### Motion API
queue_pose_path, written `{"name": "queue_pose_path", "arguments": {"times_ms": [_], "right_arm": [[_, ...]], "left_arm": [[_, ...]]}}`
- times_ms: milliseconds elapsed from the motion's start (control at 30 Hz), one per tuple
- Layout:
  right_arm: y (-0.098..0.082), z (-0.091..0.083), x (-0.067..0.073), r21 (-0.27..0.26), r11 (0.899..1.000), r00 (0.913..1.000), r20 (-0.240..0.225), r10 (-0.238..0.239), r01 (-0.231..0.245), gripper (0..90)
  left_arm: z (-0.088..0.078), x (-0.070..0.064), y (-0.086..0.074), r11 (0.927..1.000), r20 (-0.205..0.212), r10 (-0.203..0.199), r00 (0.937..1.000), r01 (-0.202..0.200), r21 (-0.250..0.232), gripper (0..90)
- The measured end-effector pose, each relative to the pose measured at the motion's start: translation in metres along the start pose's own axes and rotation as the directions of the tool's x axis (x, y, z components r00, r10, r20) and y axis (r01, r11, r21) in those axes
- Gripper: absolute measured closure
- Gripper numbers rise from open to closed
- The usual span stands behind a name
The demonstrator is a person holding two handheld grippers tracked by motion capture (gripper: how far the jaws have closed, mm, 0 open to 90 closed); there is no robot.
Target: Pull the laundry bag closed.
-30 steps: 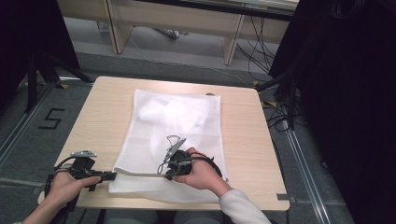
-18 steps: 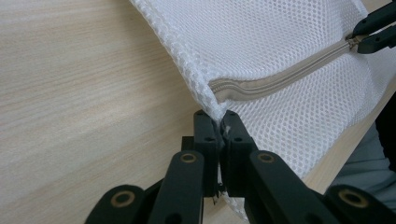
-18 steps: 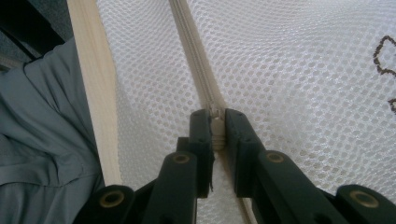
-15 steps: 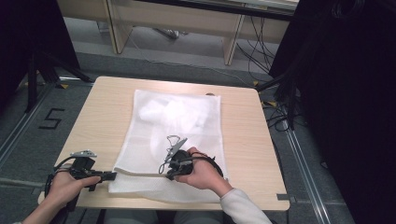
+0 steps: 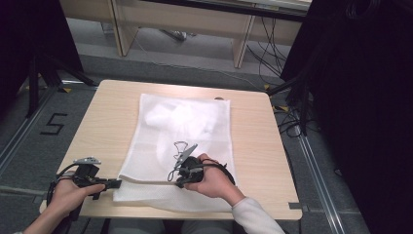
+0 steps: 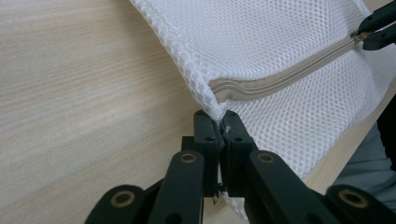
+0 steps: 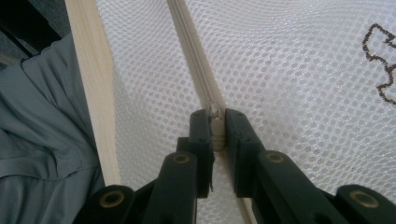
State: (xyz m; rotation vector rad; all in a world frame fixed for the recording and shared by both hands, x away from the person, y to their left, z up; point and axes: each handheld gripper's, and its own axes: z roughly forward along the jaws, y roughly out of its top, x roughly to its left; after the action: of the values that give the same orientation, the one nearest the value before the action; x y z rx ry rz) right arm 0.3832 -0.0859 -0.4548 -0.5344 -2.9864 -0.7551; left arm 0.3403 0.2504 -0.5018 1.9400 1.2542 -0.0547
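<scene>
A white mesh laundry bag [image 5: 185,131] lies flat on the wooden table [image 5: 258,146], with something white bunched inside its far half. Its beige zipper [image 6: 280,77] runs along the near edge. My left gripper [image 5: 118,184] [image 6: 219,122] is shut on the bag's near left corner, right at the zipper's end. My right gripper [image 5: 176,179] [image 7: 216,122] is shut on the zipper pull [image 7: 216,128], partway along the zipper line [image 7: 191,51]. In the left gripper view the right gripper's jaws show at the top right, on the zipper.
The table's near edge [image 7: 93,79] runs close beside the zipper, with the person's grey clothing [image 7: 42,140] just past it. Bare wood [image 6: 84,93] lies left of the bag. A dark squiggle mark [image 5: 181,146] sits on the mesh. Cables and table legs stand on the floor beyond.
</scene>
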Motion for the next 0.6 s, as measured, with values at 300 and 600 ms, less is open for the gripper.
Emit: {"name": "queue_pose_path", "arguments": {"times_ms": [300, 600], "right_arm": [[-0.0028, -0.0029, 0.0001, 0.005, 1.0, 0.9998, 0.009, 0.017, -0.017, 82.6], [-0.0082, -0.0059, -0.0028, 0.002, 1.0, 0.9998, 0.009, 0.018, -0.018, 82.6]], "left_arm": [[0.0006, 0.0002, -0.0001, 1.0, -0.001, -0.003, 1.0, 0.003, 0.0, 86.2], [0.0006, 0.0001, -0.0001, 1.0, -0.001, -0.005, 1.0, 0.005, -0.001, 86.1]]}}
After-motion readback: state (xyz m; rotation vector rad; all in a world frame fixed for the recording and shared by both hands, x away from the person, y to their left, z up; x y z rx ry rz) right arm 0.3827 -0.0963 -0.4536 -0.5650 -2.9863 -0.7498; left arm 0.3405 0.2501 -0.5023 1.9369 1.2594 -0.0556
